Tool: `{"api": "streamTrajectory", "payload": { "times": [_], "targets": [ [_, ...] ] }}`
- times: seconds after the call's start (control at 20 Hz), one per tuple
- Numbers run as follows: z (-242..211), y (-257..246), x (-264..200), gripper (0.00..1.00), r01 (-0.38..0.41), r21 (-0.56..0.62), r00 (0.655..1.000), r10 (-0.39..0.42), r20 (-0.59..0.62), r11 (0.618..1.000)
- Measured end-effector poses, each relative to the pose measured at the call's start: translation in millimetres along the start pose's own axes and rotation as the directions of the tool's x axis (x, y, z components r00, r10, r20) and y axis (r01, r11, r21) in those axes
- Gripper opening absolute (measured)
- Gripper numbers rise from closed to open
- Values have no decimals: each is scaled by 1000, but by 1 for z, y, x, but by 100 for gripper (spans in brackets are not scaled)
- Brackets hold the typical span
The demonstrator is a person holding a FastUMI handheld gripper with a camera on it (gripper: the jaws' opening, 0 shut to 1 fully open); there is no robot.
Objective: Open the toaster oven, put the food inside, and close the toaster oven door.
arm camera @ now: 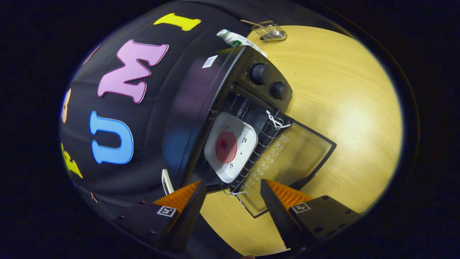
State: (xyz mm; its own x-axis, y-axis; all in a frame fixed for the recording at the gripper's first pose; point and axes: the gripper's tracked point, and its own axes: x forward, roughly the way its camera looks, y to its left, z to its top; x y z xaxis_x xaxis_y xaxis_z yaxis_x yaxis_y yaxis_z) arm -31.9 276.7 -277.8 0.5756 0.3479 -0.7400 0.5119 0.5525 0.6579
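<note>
Plate (231,145) on rack (264,138) (inside toaster oven (230,108)).

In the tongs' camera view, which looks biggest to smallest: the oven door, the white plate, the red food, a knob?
1. Oven door, open
2. White plate
3. Red food
4. Knob, though it sits farther away.
The tongs are open.

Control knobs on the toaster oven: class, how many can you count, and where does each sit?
2. Both are on the toaster oven's control panel, beside the open cavity: one knob farther from the open door, the other knob nearer it. The gripper is open. More could be hidden.
</note>
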Motion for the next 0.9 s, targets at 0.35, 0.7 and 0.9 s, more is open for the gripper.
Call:
{"api": "streamTrajectory", "payload": {
  "times": [0.35,0.7,0.9],
  "targets": [
    [-16,-25,-42,99,-6,-539,1000,-11,-28,842],
    [-58,-87,-39,99,40,-820,987,-150,-56,571],
    [-77,-120,-7,99,79,-835,968,-241,-66,544]
  ]
}}
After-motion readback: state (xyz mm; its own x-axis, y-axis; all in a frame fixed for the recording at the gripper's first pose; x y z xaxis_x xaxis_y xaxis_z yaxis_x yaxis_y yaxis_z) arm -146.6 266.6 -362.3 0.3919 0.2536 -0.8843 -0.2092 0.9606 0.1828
